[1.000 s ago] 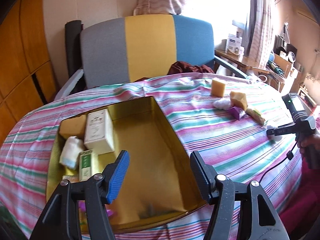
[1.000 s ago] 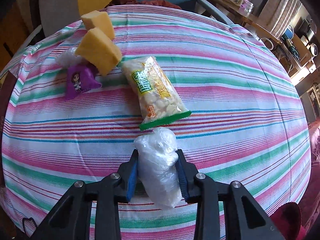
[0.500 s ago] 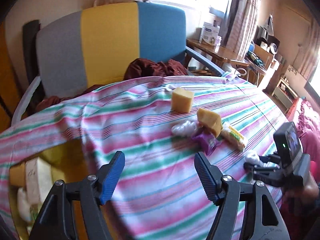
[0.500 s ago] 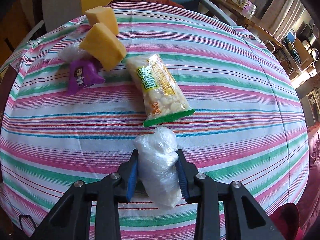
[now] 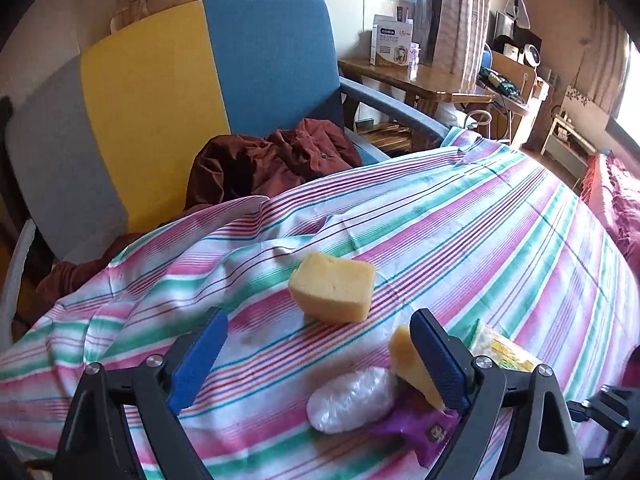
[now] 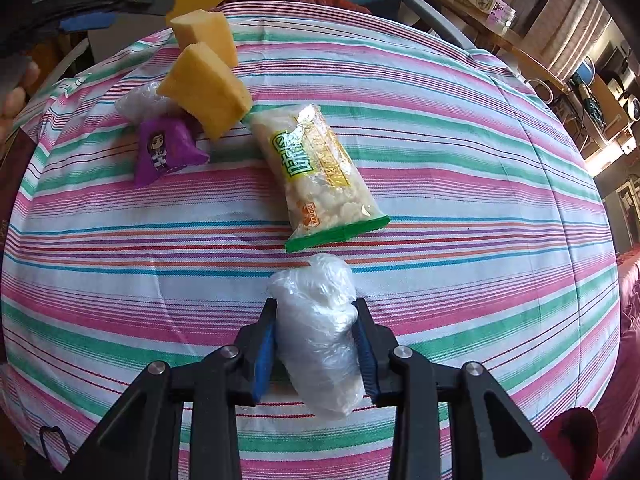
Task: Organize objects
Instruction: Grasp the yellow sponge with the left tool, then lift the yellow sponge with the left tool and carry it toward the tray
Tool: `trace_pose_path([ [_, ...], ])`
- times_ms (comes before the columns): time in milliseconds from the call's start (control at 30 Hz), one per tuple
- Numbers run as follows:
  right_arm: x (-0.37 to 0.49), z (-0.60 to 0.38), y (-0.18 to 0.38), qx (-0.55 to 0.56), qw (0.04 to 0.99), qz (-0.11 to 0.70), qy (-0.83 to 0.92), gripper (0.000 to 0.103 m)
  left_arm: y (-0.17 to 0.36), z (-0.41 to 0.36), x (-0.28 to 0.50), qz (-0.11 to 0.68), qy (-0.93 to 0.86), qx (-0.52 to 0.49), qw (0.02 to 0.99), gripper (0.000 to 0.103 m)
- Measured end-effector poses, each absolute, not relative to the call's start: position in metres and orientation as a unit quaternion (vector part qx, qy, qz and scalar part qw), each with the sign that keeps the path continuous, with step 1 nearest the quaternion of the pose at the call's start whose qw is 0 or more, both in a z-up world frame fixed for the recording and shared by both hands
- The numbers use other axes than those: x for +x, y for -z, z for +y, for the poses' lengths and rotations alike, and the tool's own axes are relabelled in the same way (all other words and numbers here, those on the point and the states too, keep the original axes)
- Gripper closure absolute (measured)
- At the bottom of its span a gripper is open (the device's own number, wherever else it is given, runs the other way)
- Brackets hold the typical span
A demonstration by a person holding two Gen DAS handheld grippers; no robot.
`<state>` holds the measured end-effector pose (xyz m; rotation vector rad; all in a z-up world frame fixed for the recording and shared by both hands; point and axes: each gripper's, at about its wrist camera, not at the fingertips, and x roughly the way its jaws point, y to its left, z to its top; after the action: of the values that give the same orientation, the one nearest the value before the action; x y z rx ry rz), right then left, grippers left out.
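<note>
1. Nearest, in the right wrist view: right gripper (image 6: 316, 344) clamped on a clear plastic-wrapped bundle (image 6: 316, 328), blue pads pressed into both flanks, the soft wrap bulging out past the tips. Gripped at mid-length, probably to stop the slack plastic slipping out; pointed steeply down at the striped tablecloth (image 6: 460, 184), so likely just lifted or about to be carried off.
2. Just beyond: long snack packet (image 6: 320, 172), flat on the cloth, green seal end nearest the bundle, not touching it.
3. Farther left: purple sachet (image 6: 164, 148) lying partly under a tilted yellow sponge block (image 6: 208, 88), with a second clear bundle (image 6: 140, 102) tucked against both. Heaped together, not yet sorted.
4. Farthest on the table: another sponge block (image 6: 208, 36), upright near the far edge, just behind the tilted one.
5. Over that heap, in the left wrist view: left gripper (image 5: 316, 356), jaws opening wide, nothing pressed between them. Small bundle and upright block in the gap, tilted block against the right pad; seemingly lining up the next pick.
6. Beyond: tricolour chair (image 5: 180, 80) with a rust-red garment (image 5: 272, 160) dumped on the seat.
</note>
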<state>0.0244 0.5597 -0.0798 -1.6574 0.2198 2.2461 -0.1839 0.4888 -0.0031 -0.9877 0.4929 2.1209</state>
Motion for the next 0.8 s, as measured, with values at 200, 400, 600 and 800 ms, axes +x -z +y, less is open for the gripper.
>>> trace_pose_path([
  [200,0.025,0.563,0.079,-0.583,0.168,0.088,-0.790,0.067,0.034,0.521,-0.207,0.231,-0.817,-0.390,0.357,0.008],
  [400,0.023,0.565,0.080,-0.582,0.165,0.089,-0.791,0.067,0.032,0.521,-0.211,0.196,-0.813,-0.396,0.379,0.049],
  [600,0.025,0.564,0.080,-0.580,0.164,0.091,-0.793,0.067,0.004,0.474,-0.167,0.175,-0.823,-0.377,0.387,0.050],
  [800,0.024,0.563,0.082,-0.578,0.163,0.085,-0.795,0.067,-0.005,0.407,-0.103,0.166,-0.831,-0.376,0.374,0.049],
])
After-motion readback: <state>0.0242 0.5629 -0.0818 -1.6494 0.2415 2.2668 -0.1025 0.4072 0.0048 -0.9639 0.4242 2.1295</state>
